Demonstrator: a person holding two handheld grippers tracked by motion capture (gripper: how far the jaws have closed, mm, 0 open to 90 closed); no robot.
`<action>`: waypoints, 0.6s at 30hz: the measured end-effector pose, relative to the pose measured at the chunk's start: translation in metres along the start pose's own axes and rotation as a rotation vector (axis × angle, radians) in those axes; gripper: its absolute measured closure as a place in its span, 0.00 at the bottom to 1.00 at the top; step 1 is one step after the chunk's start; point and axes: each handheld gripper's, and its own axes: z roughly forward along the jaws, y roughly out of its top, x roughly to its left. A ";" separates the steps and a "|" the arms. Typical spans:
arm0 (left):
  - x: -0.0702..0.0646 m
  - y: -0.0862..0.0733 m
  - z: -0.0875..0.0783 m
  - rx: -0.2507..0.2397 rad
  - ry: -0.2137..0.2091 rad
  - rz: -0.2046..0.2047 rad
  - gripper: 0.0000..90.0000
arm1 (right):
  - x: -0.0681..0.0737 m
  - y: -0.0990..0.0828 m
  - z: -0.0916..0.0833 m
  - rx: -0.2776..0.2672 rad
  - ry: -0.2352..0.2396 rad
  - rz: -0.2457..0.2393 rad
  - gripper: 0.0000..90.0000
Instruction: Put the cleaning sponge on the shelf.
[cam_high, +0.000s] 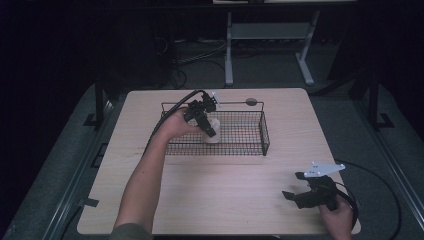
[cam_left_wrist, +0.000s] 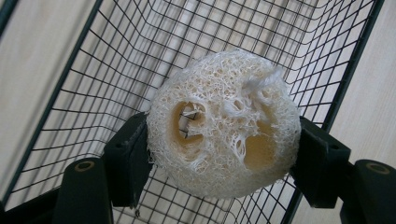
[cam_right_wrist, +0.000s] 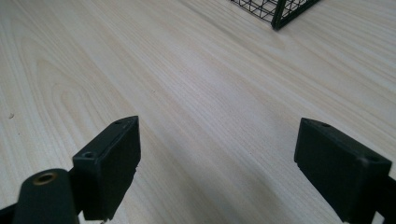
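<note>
Black wire basket (cam_high: 240, 134) sits on the wooden counter (cam_high: 215, 195), toward the far side; left gripper (cam_high: 207, 127) reaches inside its left part, jaws clamped on a pale loofah sponge (cam_left_wrist: 224, 123); sponge is squeezed between both jaws over the basket's mesh floor (cam_left_wrist: 116, 79); touching the mesh or not, cannot tell; right gripper (cam_high: 295, 187) hangs over the counter's near right corner, jaws spread wide, holding nothing; well apart from the basket.

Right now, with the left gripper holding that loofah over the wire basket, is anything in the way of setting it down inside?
Nothing visible is. The left gripper grips the loofah between its jaws inside the wire basket, and the mesh floor below it looks bare.
</note>
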 end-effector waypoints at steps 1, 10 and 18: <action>0.000 0.000 0.001 0.003 0.004 0.000 0.32 | 0.000 0.000 0.000 0.002 -0.003 -0.003 0.16; 0.003 0.002 0.009 0.006 -0.010 0.007 0.32 | 0.000 0.001 0.001 0.009 -0.001 -0.002 0.16; 0.004 0.003 0.017 0.019 -0.008 -0.004 0.32 | -0.001 0.000 0.001 0.009 -0.001 -0.003 0.16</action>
